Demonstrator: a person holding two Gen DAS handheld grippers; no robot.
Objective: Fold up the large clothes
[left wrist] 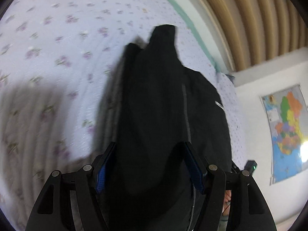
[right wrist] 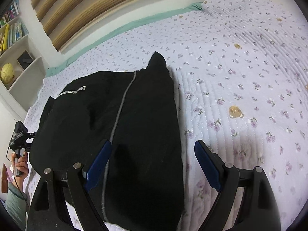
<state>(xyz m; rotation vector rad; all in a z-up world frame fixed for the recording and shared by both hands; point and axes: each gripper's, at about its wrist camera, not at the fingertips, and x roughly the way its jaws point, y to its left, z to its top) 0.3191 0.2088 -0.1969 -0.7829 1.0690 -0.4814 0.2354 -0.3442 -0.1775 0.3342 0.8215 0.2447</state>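
Black garment [right wrist: 134,125] on bed [right wrist: 240,77]: soft, limp; grab edges. My left hand-held gripper [left wrist: 150,165] straddles cloth, unclamped; right hand-held gripper [right wrist: 154,165] agape, empty.

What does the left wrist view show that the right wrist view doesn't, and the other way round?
Left wrist only: a coloured wall map. Right wrist only: a bookshelf with books and a yellow ball, and a hand gripping a handle at the frame's left edge. Both: the black garment on the floral bedspread, the wooden blinds, and open gripper fingers.
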